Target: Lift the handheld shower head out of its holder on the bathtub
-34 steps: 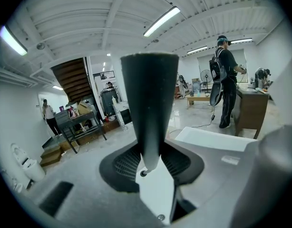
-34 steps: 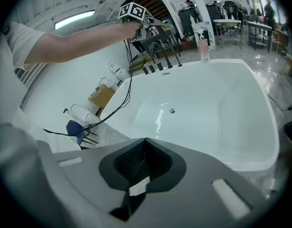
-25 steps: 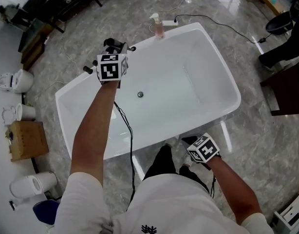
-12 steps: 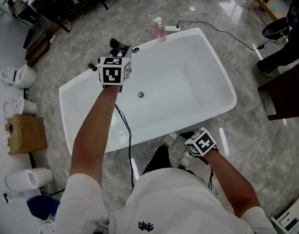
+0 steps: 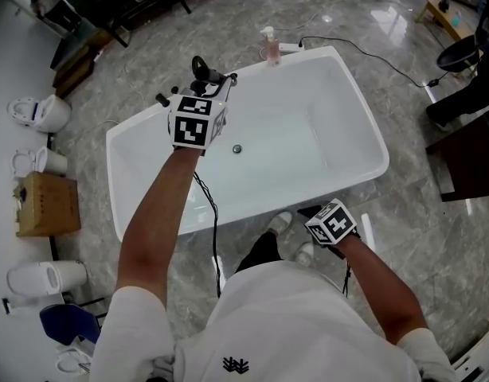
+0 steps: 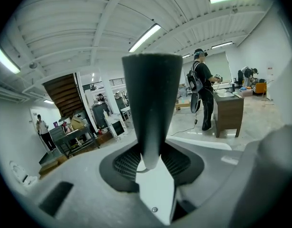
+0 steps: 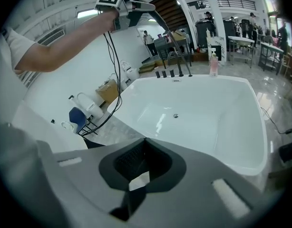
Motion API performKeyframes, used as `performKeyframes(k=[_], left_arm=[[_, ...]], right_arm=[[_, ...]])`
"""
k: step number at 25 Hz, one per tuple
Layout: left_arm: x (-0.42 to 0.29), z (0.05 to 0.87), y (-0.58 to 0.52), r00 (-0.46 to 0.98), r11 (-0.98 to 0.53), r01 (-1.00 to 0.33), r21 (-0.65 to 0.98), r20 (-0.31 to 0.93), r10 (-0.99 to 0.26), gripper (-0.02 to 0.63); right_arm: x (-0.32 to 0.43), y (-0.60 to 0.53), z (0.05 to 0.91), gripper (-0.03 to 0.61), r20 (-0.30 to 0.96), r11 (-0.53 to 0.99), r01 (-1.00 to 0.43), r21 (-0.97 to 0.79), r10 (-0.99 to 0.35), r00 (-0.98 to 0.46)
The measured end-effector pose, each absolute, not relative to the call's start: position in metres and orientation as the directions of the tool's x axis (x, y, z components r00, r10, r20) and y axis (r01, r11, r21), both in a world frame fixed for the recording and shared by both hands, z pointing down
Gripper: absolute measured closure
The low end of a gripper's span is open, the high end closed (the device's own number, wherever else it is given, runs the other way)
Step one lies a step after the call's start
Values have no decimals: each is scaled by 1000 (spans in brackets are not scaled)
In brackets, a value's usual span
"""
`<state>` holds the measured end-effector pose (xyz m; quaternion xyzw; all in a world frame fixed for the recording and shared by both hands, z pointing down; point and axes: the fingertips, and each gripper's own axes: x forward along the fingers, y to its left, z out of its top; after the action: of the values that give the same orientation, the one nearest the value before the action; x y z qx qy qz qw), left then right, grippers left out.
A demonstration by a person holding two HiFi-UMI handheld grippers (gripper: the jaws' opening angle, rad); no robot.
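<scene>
Marble floor [image 5: 424,241], ceiling striplights [image 6: 144,37], dark staircase [image 6: 65,90]

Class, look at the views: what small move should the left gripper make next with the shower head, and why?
Probably hold this height and ease it over the bathtub, no higher. The left gripper is shut on the handle of the shower head, well above the fittings on the rim, and the hose runs almost straight down to them, so little slack seems left.

A soap bottle [image 5: 269,44] stands on the bathtub's [image 5: 324,134] far corner, toilets [image 5: 39,112] to its left.
</scene>
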<state>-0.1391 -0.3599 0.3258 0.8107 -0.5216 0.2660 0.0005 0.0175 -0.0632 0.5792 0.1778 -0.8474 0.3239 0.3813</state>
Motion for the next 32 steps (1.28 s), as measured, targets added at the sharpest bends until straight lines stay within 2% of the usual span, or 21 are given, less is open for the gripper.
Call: performKeyframes(k=[18,32], left_arm=[[-94,273,-247,358,-498,-800,-336,398,-844,476],[-78,278,-195,364,-518,-786,-338,425,-829,476]], right_arm=[[26,-34,566,565,753,763,-518,-386,-64,-655],[27,-15,563,565,744,785,-495,-372,-66,-664]])
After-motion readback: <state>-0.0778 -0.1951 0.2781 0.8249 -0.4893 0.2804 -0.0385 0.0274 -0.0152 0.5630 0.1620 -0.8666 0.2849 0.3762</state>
